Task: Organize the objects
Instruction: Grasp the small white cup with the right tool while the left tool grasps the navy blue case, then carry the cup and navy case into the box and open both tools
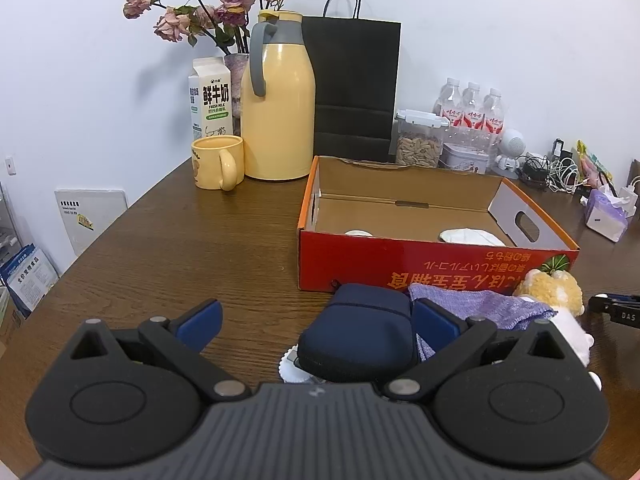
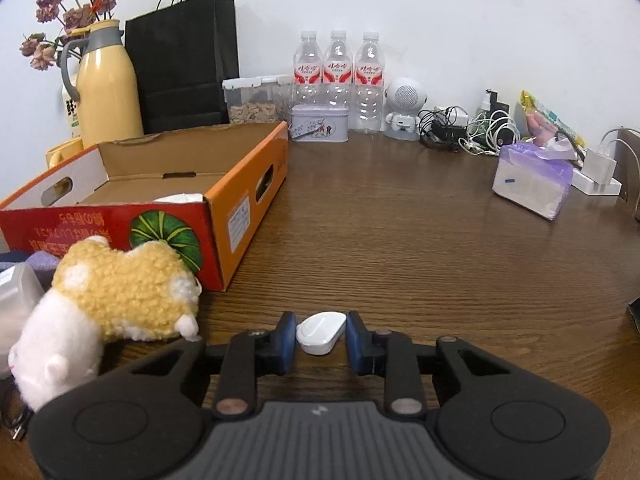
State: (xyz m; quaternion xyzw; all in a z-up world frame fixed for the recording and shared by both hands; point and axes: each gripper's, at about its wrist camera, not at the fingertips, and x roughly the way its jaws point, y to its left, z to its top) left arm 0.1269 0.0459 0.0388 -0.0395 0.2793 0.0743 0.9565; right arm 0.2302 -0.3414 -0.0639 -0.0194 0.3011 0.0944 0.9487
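My right gripper has its jaws narrowly parted around a small white device on the worktop. My left gripper gapes wide beside a navy pouch. Beyond, the orange box holds two white items; only the left view shows both.

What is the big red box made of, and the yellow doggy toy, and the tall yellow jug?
The box looks like cardboard: brown and matte inside, with a glossy red print outside. The doggy toy is plush fabric with a curly, woolly pile. The jug has a smooth yellow shell with soft shine, probably painted metal or plastic; its grey handle looks plastic.
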